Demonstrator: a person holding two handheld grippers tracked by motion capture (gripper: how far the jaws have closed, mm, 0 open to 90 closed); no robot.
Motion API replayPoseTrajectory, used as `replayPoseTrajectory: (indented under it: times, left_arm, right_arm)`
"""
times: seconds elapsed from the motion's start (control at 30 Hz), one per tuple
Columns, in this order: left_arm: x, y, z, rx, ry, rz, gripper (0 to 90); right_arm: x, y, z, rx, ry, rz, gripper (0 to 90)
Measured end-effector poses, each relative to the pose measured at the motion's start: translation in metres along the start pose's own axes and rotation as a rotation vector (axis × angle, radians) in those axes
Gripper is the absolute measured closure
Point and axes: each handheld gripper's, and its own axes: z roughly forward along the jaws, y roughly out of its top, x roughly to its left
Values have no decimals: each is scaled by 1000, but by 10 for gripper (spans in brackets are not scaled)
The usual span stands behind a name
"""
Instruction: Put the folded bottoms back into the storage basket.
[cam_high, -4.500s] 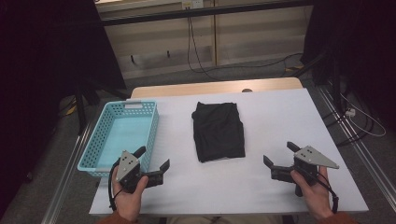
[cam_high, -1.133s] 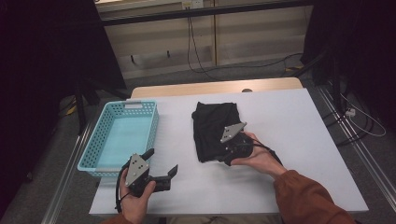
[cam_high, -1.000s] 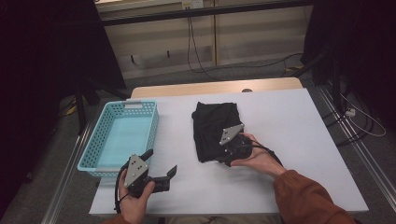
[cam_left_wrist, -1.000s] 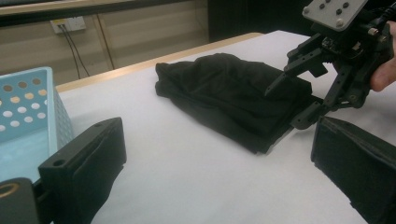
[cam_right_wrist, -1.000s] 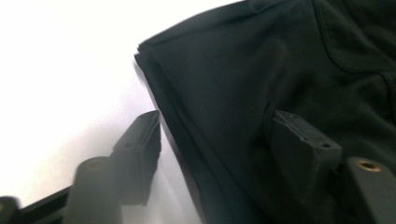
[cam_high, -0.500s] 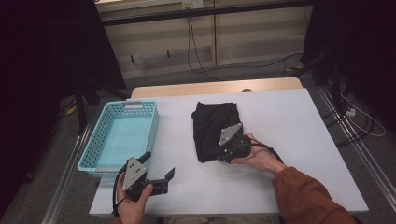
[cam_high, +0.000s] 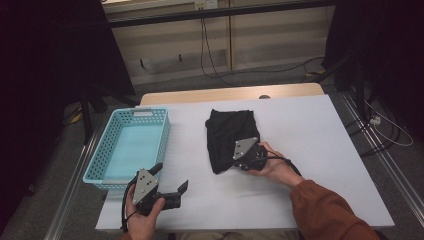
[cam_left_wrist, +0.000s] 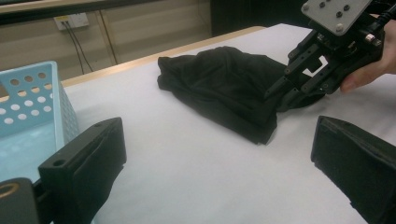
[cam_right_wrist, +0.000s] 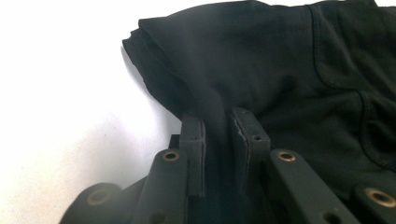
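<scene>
Pinching a raised fold at the near edge of the folded black garment (cam_high: 230, 137), your right claw (cam_right_wrist: 218, 140) has just been closing; the dark, seamed cloth lies mid-table (cam_high: 320, 130). Your left claw (cam_high: 172, 187) gapes empty.

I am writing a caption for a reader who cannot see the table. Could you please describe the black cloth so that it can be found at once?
On the white table, look just right of the light blue basket at the left edge. There lies the black cloth, folded into a rough rectangle near the middle. The right gripper has just closed on its near corner, and it is the table's only dark, soft thing.
</scene>
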Motion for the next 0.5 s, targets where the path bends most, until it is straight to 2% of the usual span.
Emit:
replayPoseTrajectory:
  times: [0.1, 0.17, 0.23, 0.33, 0.5]
  left_arm:
    - [0, 0, 1, 1, -3, 3, 34]
    - [-1, 1, 1, 0, -7, 2, 34]
    - [-1, 1, 1, 2, -9, 7, 34]
    - [-2, 2, 3, 3, -14, 3, 34]
    - [-4, 3, 7, 14, -24, 3, 34]
  right_arm:
    - [-1, -1, 0, -10, -9, 17, 821]
    - [-2, 0, -1, -6, -7, 55, 839]
    - [-3, 0, -1, -10, -8, 74, 846]
    - [-5, -1, -4, -16, 13, 114, 851]
    - [-7, -1, -11, -46, 37, 147, 853]
